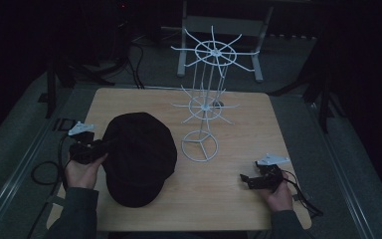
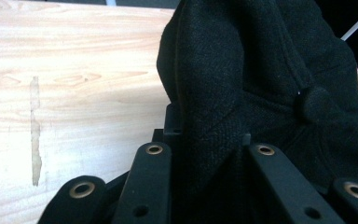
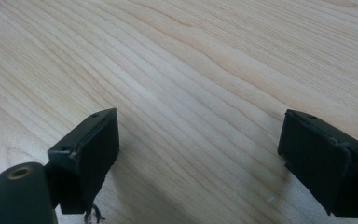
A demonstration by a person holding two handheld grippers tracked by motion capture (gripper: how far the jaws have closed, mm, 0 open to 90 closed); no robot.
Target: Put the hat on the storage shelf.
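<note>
- Two hand-held grippers sit low over the wooden desk (image 1: pixel 238 124), one near each of its side edges, each held in a person's hand coming in from the near edge.
- By the left edge, the left gripper (image 1: pixel 97 148) has its jaws pinched on the rim of a black cap (image 1: pixel 138 157); in the left gripper view the dark cloth (image 2: pixel 261 79) bunches up between the two black jaws.
- That cap lies on the left half of the desk, from about the middle down toward the near edge.
- Toward the near right corner, the right gripper (image 1: pixel 251 180) has its jaws spread wide; in the right gripper view bare wood grain (image 3: pixel 191 70) lies between them, and they hold nothing.
- Behind the cap, near the desk's middle, stands a white wire rack (image 1: pixel 206 99) with spoked tiers and a ring base.
</note>
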